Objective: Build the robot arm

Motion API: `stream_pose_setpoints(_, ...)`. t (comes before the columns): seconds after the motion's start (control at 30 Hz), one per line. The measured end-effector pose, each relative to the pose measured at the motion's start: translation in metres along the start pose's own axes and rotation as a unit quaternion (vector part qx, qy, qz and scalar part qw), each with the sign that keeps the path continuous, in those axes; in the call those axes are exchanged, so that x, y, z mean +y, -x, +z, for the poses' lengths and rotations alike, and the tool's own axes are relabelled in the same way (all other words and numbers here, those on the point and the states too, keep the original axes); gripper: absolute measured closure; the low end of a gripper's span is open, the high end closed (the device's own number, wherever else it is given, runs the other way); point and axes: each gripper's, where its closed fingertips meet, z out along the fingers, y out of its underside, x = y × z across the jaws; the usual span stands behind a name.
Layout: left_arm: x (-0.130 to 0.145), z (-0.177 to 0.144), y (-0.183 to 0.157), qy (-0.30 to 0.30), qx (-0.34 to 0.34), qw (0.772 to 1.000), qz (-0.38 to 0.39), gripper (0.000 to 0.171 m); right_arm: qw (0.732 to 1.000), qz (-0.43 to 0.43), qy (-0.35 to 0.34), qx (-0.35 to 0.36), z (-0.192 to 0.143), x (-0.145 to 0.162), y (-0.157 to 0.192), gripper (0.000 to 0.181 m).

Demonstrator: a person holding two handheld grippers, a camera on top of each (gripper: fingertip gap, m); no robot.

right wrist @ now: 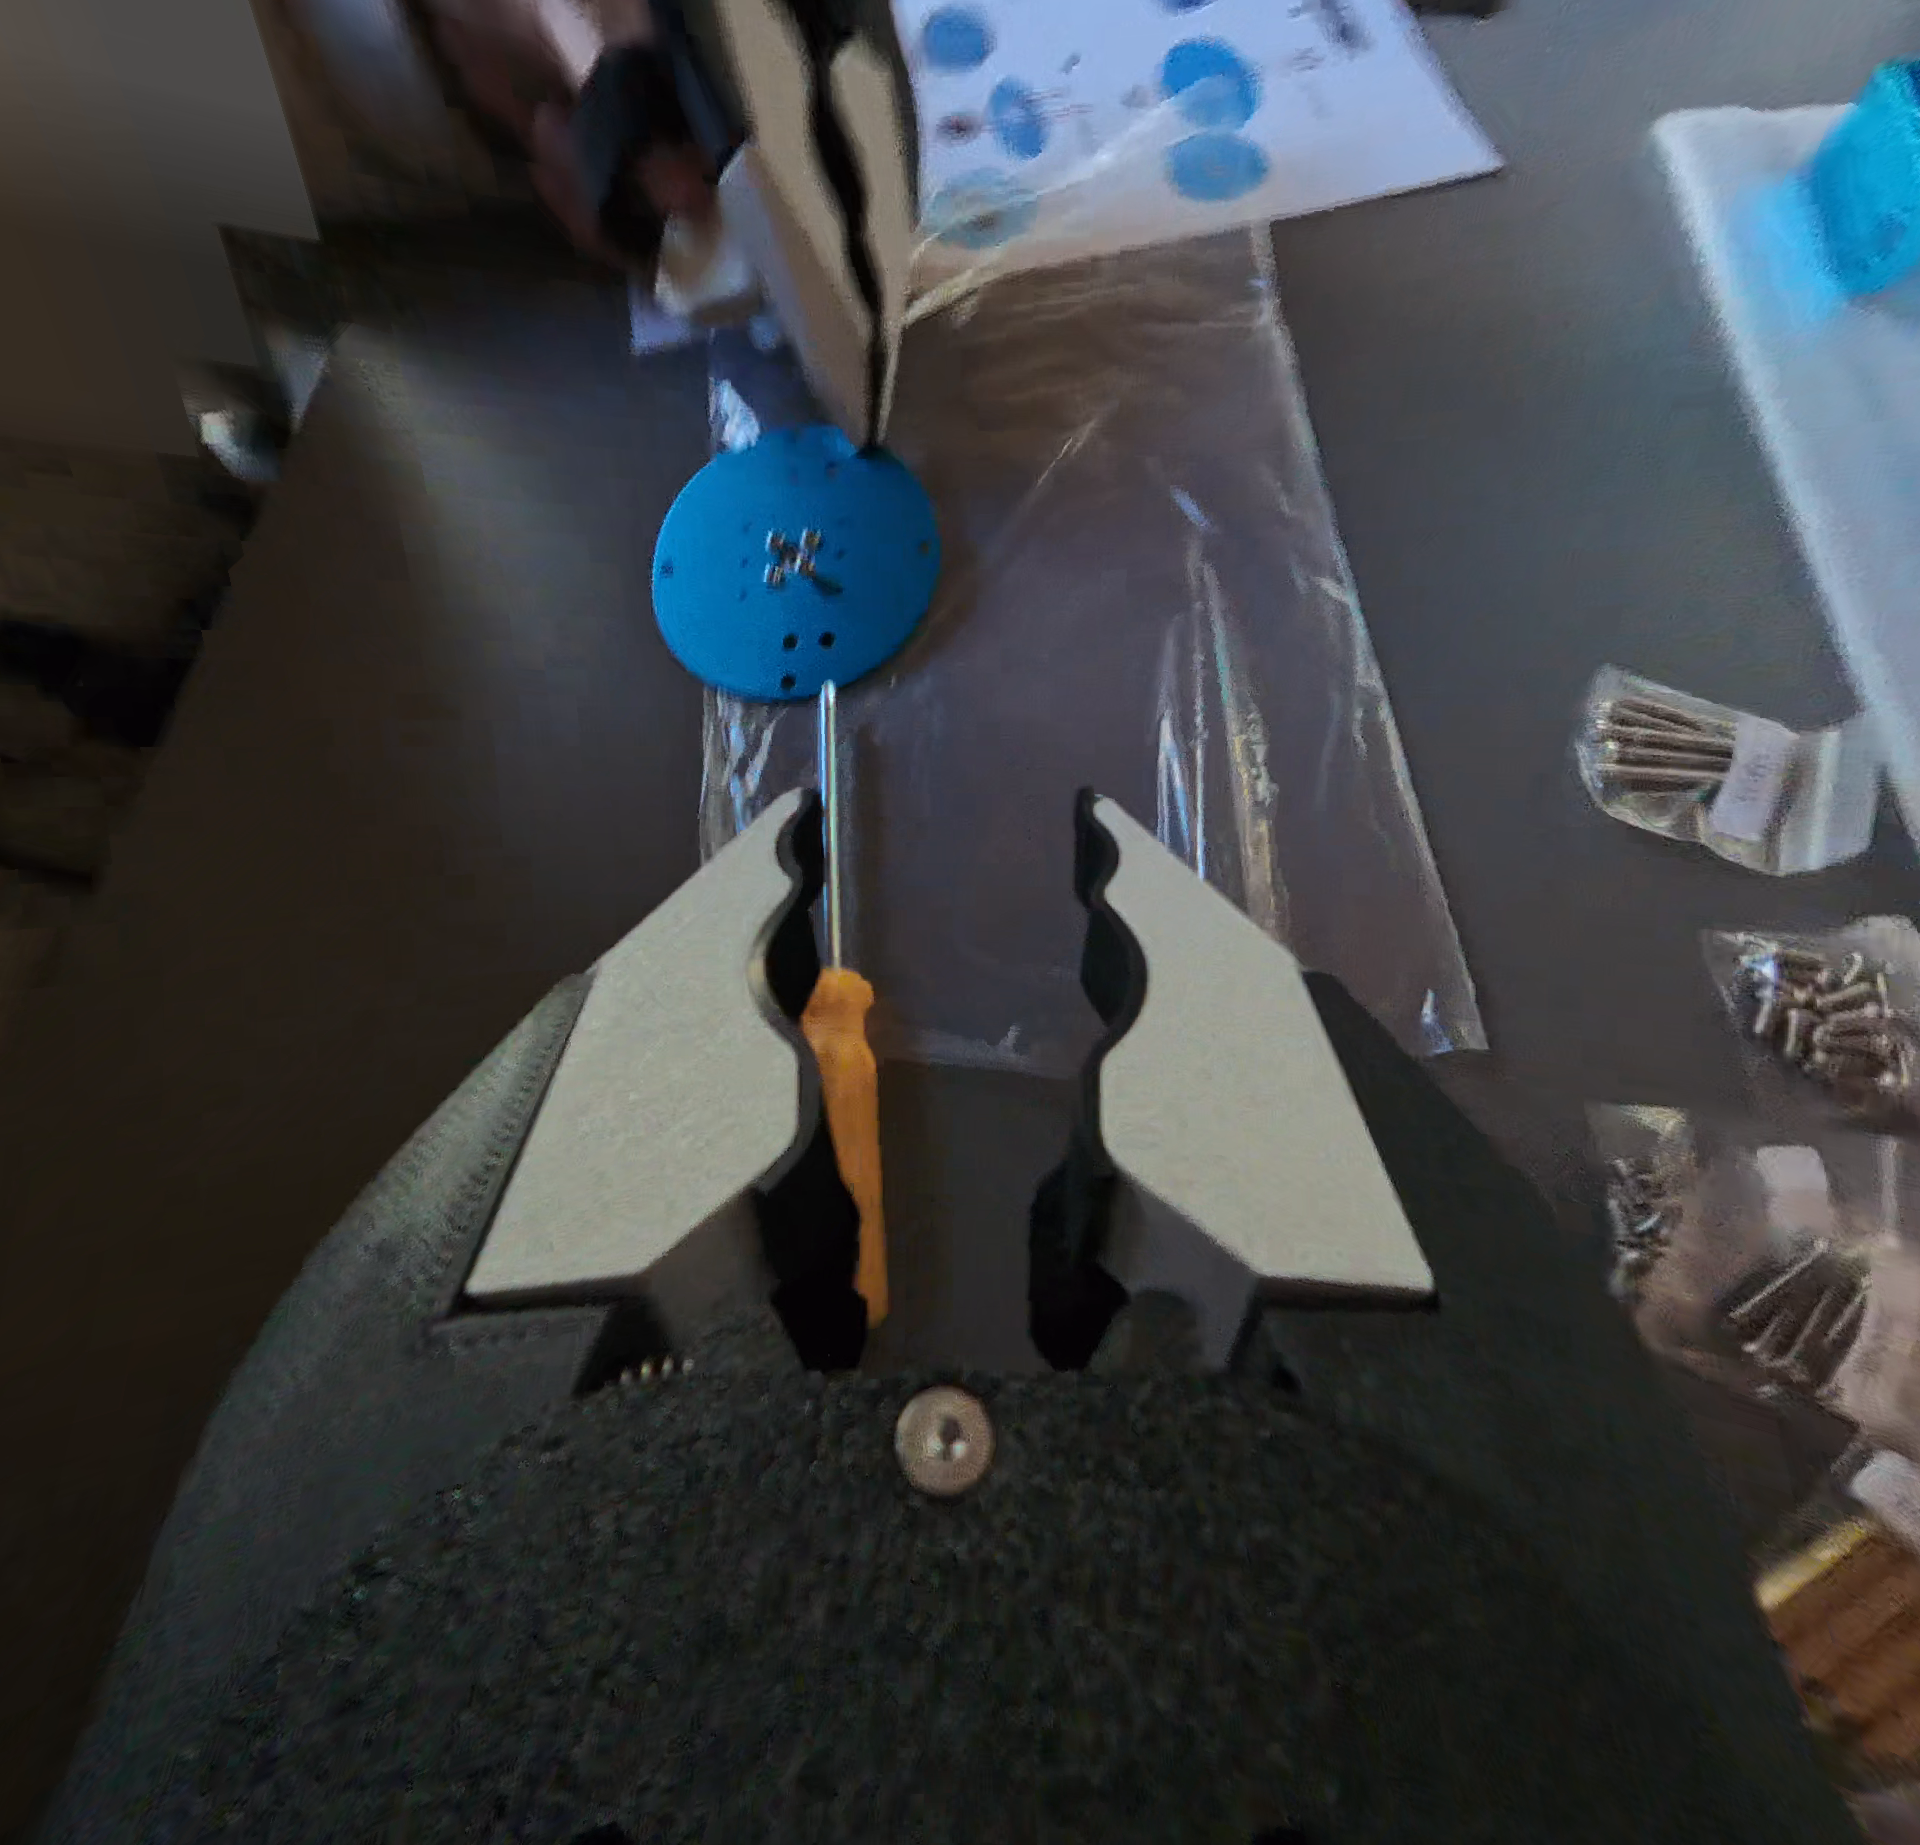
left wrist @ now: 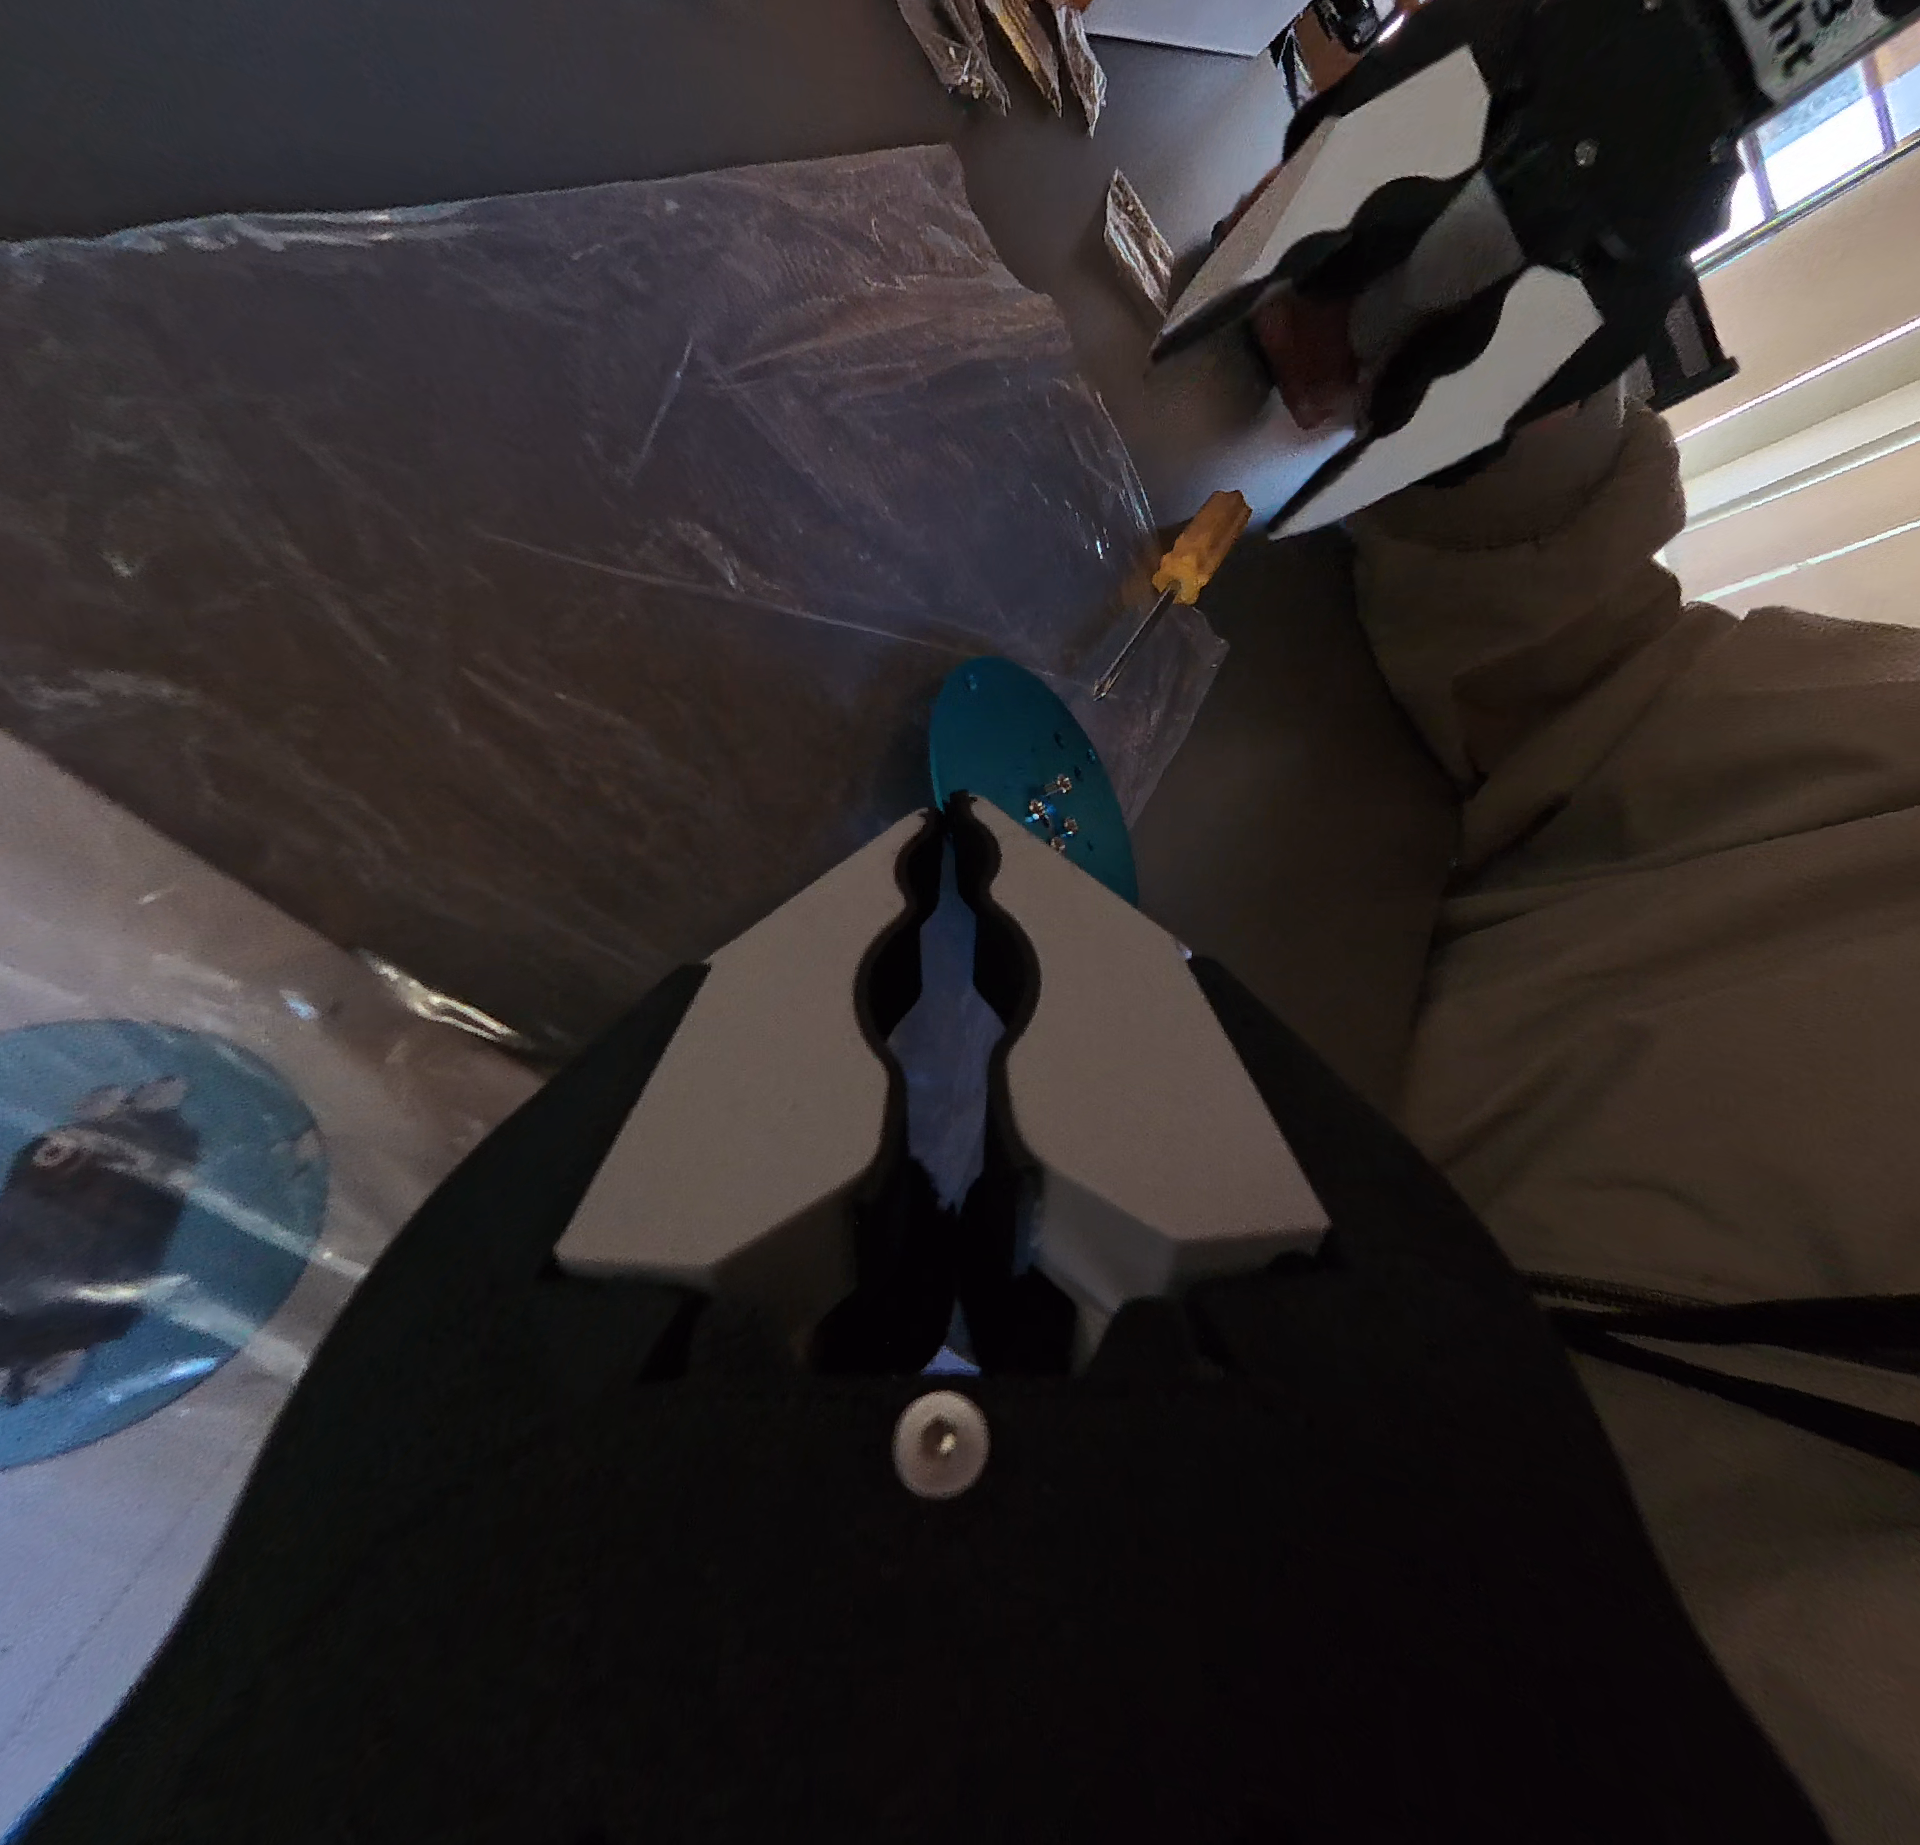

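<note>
Right wrist view: right tongs (right wrist: 940, 808) gape above the orange screwdriver (right wrist: 847, 1120), its shaft pointing straight ahead at the blue disc (right wrist: 795, 574); left tongs (left wrist: 951, 816) pinch the disc's rim.

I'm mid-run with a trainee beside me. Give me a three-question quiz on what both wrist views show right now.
1. True or false: the left hand-held gripper is shut at the rim of the blue disc.
2. Multiple choice: the orange-handled screwdriver lies (A) clamped by both fingers of the right hand-held gripper, (B) on the table in the gap of its open jaws, (C) on the printed sheet.
3. Fill in: the screwdriver's tip points toward the ____.

Key: 1 true. 2 B. 3 blue disc, which lies at the edge of the clear plastic bag.
</note>
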Motion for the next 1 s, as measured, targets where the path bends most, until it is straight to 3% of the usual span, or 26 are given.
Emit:
stream_pose_setpoints(0.1,-0.001,0.001,-0.001,-0.002,-0.001,1.000,0.004,0.171,0.999,0.021,-0.017,-0.037,0.015,-0.026,0.022,0.134)
stream_pose_setpoints(0.17,-0.002,0.000,0.000,-0.005,-0.004,1.000,0.003,0.171,0.998,-0.002,0.003,-0.065,0.031,-0.034,0.032,0.123)
stream_pose_setpoints(0.33,-0.001,-0.003,0.002,-0.012,-0.009,1.000,-0.005,0.170,0.996,-0.072,0.056,-0.011,0.080,-0.036,0.035,0.097)
stream_pose_setpoints(0.43,-0.001,-0.003,0.002,-0.014,-0.010,1.000,-0.005,0.171,0.993,-0.080,0.089,0.008,0.091,-0.028,0.031,0.086)
stream_pose_setpoints(1.0,-0.002,-0.003,-0.001,-0.014,0.004,1.000,-0.009,0.170,0.989,-0.095,0.114,-0.023,0.104,-0.018,0.041,0.097)
